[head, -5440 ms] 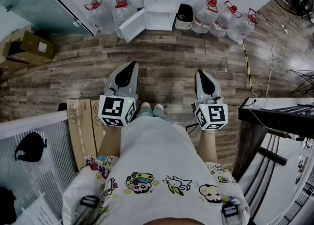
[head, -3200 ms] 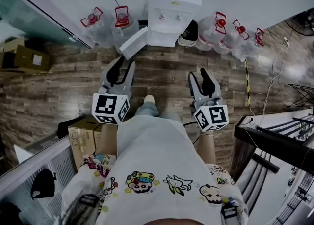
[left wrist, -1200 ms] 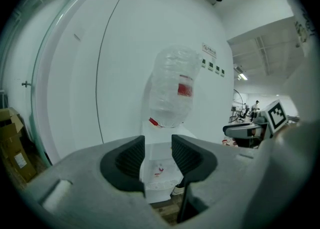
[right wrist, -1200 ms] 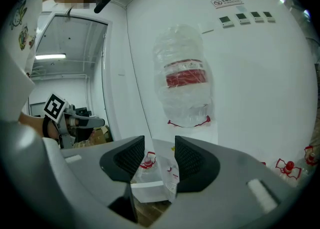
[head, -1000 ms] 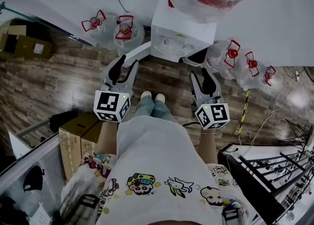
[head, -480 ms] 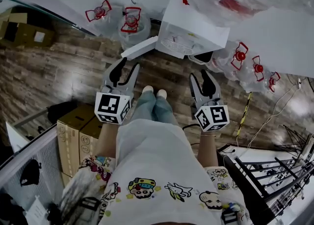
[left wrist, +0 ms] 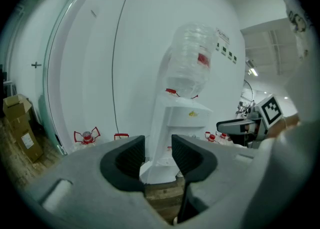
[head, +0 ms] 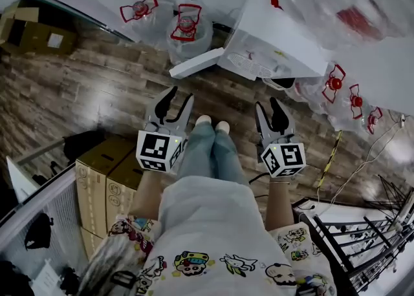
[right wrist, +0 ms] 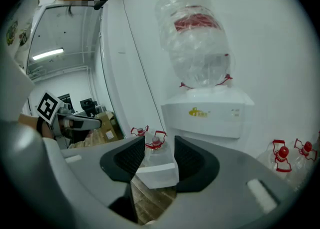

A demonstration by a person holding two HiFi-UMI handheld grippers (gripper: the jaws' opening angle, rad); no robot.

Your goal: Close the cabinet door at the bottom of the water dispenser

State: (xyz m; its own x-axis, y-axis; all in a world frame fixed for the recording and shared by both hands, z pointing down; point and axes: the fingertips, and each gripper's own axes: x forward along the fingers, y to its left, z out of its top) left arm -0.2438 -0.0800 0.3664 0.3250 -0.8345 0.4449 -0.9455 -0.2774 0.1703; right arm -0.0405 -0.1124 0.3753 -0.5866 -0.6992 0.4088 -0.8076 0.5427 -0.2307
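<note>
The white water dispenser (head: pixel 278 39) stands against the wall with a clear bottle (right wrist: pixel 197 38) on top. Its bottom cabinet door (head: pixel 197 63) is swung open to the left, a white slab sticking out over the wood floor. My left gripper (head: pixel 179 96) hangs open just in front of the door's free end, apart from it. My right gripper (head: pixel 270 104) is open too, in front of the dispenser's base. In the right gripper view the door (right wrist: pixel 157 173) shows beyond the open jaws (right wrist: pixel 159 155). The left gripper view frames the dispenser (left wrist: pixel 180 118) past empty jaws (left wrist: pixel 158 145).
Water bottles with red caps stand left (head: pixel 187 26) and right (head: pixel 336 84) of the dispenser. Cardboard boxes (head: pixel 107 172) sit at my left, a black rack (head: pixel 349 236) at my right. The person's feet (head: pixel 212 122) are between the grippers.
Both grippers have sunk lower and come closer to the dispenser's base, still side by side. The jaws kept their opening. The door is still open.
</note>
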